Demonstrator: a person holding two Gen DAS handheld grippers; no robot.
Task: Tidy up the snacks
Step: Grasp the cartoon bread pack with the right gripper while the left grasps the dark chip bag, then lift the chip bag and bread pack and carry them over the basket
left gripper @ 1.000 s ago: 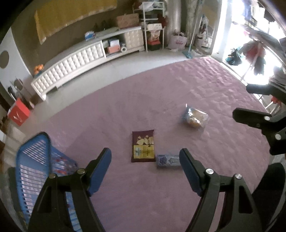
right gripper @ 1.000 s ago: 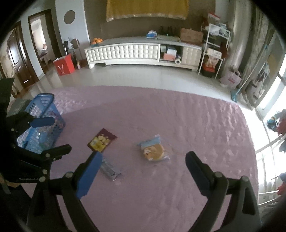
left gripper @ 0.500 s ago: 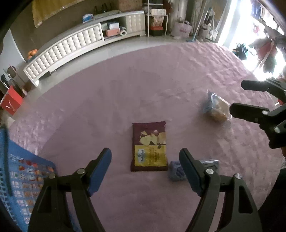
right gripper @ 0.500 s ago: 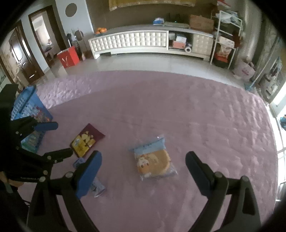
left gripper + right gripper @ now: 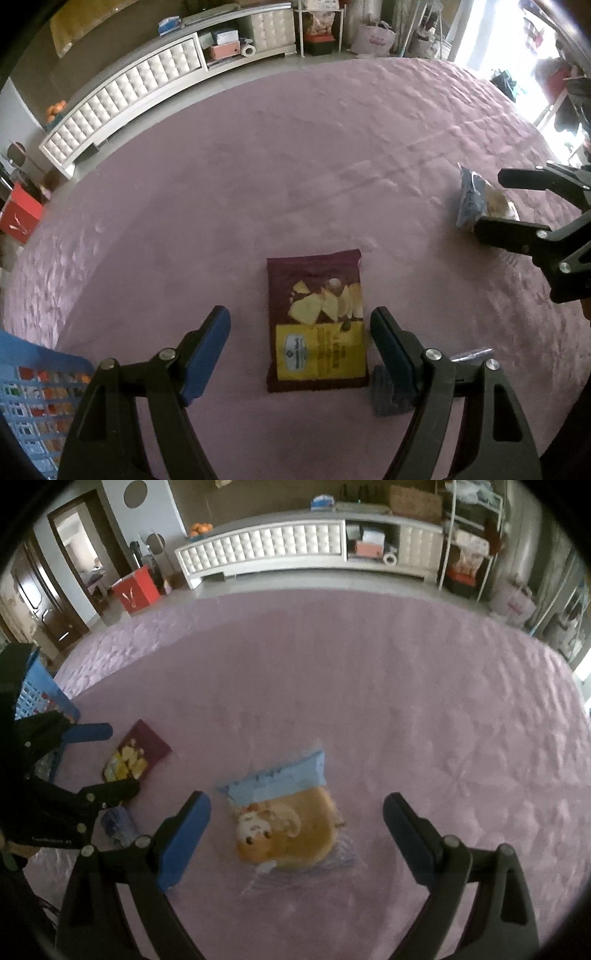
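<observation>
Both tools, left tool [image 5: 299, 334] and right tool [image 5: 297, 818], hang spread apart above chip bag [image 5: 317, 325] and bun packet [image 5: 286, 823]; judged next: descend, pinch, carry toward basket [image 5: 40, 398] at eight o'clock.

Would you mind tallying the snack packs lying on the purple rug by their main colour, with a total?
Maroon and yellow chip bag: 1
Clear bun pack with light blue header: 1
Small blue-grey wrapped pack: 1
Total: 3
</observation>
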